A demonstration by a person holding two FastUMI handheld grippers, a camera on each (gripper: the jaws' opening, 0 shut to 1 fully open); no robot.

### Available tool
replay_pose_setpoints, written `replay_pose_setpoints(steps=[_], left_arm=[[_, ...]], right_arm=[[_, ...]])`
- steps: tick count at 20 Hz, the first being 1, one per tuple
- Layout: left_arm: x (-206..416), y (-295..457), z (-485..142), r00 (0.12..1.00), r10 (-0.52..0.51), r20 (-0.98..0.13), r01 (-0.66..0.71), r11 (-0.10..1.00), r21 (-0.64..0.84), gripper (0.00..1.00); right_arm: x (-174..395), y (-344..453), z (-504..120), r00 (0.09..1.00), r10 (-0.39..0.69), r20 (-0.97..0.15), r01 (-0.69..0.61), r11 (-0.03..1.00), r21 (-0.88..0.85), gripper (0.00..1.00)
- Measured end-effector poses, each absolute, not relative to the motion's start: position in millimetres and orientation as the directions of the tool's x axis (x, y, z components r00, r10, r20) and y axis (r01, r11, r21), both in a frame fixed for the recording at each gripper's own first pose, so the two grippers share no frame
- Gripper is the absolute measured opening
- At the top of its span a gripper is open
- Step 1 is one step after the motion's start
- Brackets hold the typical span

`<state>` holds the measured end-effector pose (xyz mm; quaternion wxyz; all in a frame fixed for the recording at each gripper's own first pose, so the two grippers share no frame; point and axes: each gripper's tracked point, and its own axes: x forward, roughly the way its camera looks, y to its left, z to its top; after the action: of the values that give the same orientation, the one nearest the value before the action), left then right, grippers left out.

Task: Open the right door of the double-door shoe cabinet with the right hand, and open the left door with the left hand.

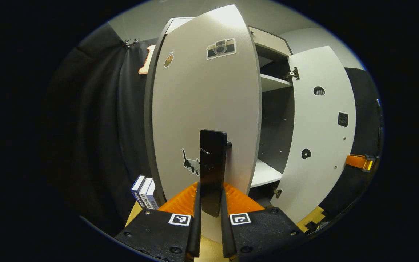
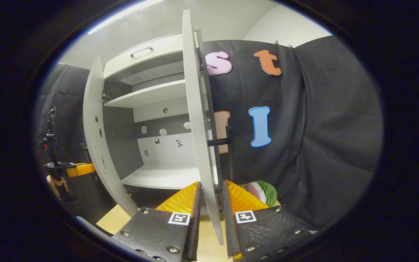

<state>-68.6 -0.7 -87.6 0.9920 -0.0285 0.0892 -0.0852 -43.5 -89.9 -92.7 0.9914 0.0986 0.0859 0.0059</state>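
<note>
In the left gripper view the left gripper point(image 1: 210, 218) has its jaws clamped on the black bar handle point(image 1: 213, 171) of the left door point(image 1: 202, 109), which stands partly open – camera, cat and brush stickers on its front, no words readable. Three books point(image 1: 144, 192) stand at its foot. In the right gripper view the right gripper point(image 2: 211, 214) straddles the edge of the right door point(image 2: 195, 120), which is swung wide; whether the jaws press on it I cannot tell. Bare shelves point(image 2: 151, 96) show inside the shoe cabinet point(image 2: 147, 54) – a toy watermelon point(image 2: 264, 192) lies beside it

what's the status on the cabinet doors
Left gripper shut on left door handle, door partly open. Right gripper astride right door edge, swung wide. Nothing blocking.
</note>
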Motion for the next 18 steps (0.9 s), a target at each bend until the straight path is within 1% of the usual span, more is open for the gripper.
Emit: replay_pose_setpoints(steps=[7,8,16,17,18], left_arm=[[-81,20,-88,0.970,-0.164,-0.181,0.159,0.986,-0.046,0.24],[-83,23,-87,0.970,-0.162,-0.181,0.155,0.987,-0.050,0.22],[-92,46,-87,0.971,-0.132,-0.200,0.128,0.991,-0.032,0.20],[-91,46,-87,0.971,-0.127,-0.202,0.123,0.992,-0.033,0.18],[-92,47,-88,0.972,-0.120,-0.204,0.116,0.993,-0.032,0.18]], right_arm=[[-44,-86,-100,0.982,0.020,-0.186,0.017,0.980,0.197,0.31],[-43,-85,-101,0.982,0.019,-0.187,0.020,0.980,0.200,0.31],[-51,-86,-102,0.983,0.005,-0.186,0.037,0.974,0.222,0.31],[-52,-86,-103,0.983,0.003,-0.186,0.040,0.974,0.225,0.31],[-52,-86,-104,0.982,0.001,-0.187,0.042,0.973,0.228,0.31]])
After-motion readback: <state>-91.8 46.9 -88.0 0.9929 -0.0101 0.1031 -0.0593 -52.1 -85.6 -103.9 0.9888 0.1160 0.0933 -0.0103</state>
